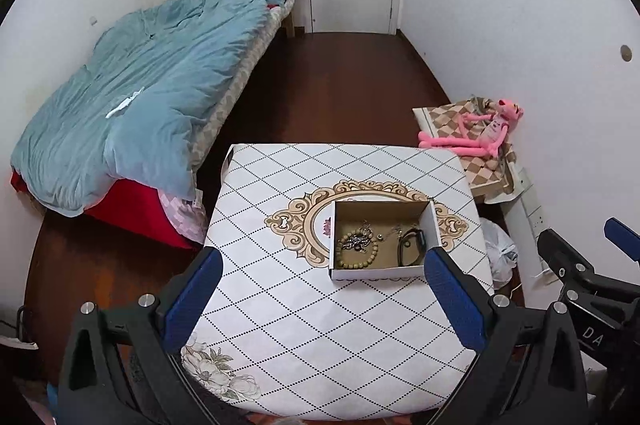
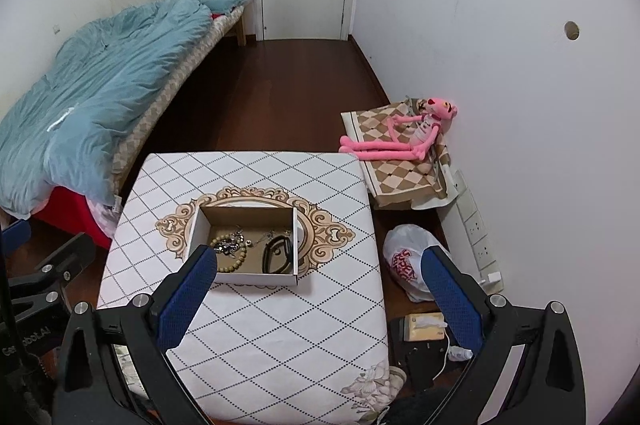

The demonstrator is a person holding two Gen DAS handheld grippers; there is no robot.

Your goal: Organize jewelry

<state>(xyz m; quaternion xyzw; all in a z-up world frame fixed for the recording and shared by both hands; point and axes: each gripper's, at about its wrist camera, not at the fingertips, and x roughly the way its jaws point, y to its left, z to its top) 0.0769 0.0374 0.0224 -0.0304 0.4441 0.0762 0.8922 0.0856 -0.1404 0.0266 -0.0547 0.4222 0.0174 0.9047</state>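
Observation:
A shallow cardboard box sits near the middle of a small table with a white diamond-patterned cloth. Inside lie a wooden bead bracelet, a tangle of silver chain and a black band. My left gripper hovers open above the table's near half, short of the box, with nothing between its blue pads. My right gripper is open too, raised over the table's right edge, empty.
A bed with a blue duvet runs along the left wall. A pink plush toy lies on a checkered cushion at right. A white plastic bag, a power strip and a tissue box are on the floor at right.

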